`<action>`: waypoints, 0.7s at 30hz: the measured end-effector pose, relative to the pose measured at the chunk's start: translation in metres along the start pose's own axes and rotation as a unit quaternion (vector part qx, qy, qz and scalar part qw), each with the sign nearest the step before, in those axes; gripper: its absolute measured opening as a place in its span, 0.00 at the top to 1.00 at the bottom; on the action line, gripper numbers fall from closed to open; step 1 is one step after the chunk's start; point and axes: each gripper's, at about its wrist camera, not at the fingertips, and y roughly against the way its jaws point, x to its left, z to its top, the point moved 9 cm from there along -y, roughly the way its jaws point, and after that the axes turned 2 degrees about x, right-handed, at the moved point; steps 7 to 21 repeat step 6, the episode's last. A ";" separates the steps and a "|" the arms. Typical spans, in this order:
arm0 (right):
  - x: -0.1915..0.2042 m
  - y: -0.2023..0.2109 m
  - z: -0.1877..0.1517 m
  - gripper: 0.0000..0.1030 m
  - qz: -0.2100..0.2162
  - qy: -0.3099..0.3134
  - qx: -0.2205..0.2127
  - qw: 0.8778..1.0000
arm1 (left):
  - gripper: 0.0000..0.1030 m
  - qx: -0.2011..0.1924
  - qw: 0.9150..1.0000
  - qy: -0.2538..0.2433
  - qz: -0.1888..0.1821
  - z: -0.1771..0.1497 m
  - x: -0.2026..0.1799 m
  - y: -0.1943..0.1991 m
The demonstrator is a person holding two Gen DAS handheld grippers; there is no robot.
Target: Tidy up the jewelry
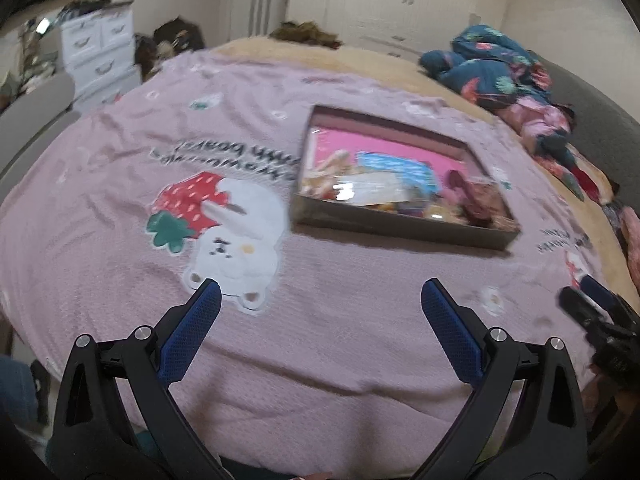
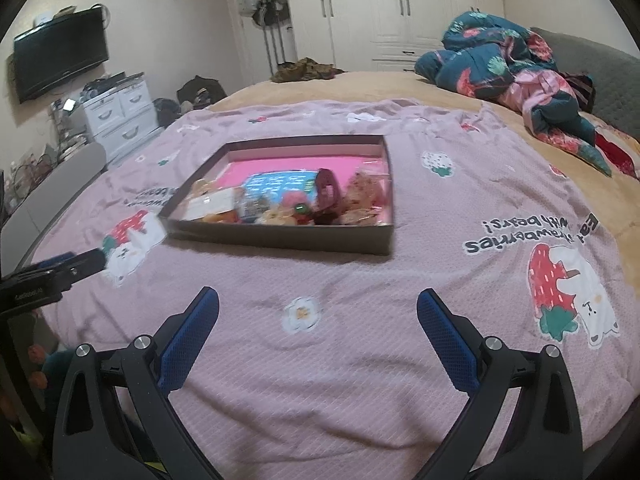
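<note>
A shallow dark box [image 1: 400, 228] [image 2: 280, 238] with a pink lining lies on the pink blanket [image 1: 320, 340] [image 2: 360, 280] of a bed. Inside it sit several small items: a blue card [image 2: 280, 184], a dark red hair claw [image 2: 326, 190], and packets and trinkets too blurred to name. My left gripper [image 1: 320, 294] hovers open over the blanket, short of the box, with nothing between its fingers. My right gripper [image 2: 318, 302] is also open and empty, in front of the box. Each gripper shows at the edge of the other's view.
A rumpled teal and pink quilt [image 2: 516, 76] lies at the far right of the bed. White drawers [image 2: 120, 112] and a wall television [image 2: 60, 54] stand at the left, with wardrobes [image 2: 400, 12] behind. A grey chair back [image 2: 52, 192] is at the left bed edge.
</note>
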 end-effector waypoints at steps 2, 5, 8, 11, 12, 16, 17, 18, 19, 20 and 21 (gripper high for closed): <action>-0.026 -0.012 0.007 0.04 -0.017 -0.024 0.002 1.000 | 0.09 0.013 0.999 0.032 0.021 0.008 0.028 -0.014; -0.081 -0.034 0.014 0.04 -0.069 -0.063 0.014 0.996 | 0.09 0.018 0.996 0.065 0.059 0.025 0.072 -0.033; -0.102 -0.042 0.017 0.04 -0.086 -0.076 0.016 0.993 | 0.09 0.018 0.994 0.074 0.081 0.035 0.094 -0.042; -0.102 -0.042 0.017 0.04 -0.086 -0.076 0.016 0.993 | 0.09 0.018 0.994 0.074 0.081 0.035 0.094 -0.042; -0.102 -0.042 0.017 0.04 -0.086 -0.076 0.016 0.993 | 0.09 0.018 0.994 0.074 0.081 0.035 0.094 -0.042; -0.102 -0.042 0.017 0.04 -0.086 -0.076 0.016 0.993 | 0.09 0.018 0.994 0.074 0.081 0.035 0.094 -0.042; -0.102 -0.042 0.017 0.04 -0.086 -0.076 0.016 0.993 | 0.09 0.018 0.994 0.074 0.081 0.035 0.094 -0.042; -0.102 -0.042 0.017 0.04 -0.086 -0.076 0.016 0.993 | 0.09 0.018 0.994 0.074 0.081 0.035 0.094 -0.042; -0.102 -0.042 0.017 0.04 -0.086 -0.076 0.016 0.993 | 0.09 0.018 0.994 0.074 0.081 0.035 0.094 -0.042; -0.102 -0.042 0.017 0.04 -0.086 -0.076 0.016 0.993 | 0.09 0.018 0.994 0.074 0.081 0.035 0.094 -0.042; -0.102 -0.042 0.017 0.04 -0.086 -0.076 0.016 0.993 | 0.09 0.018 0.994 0.074 0.081 0.035 0.094 -0.042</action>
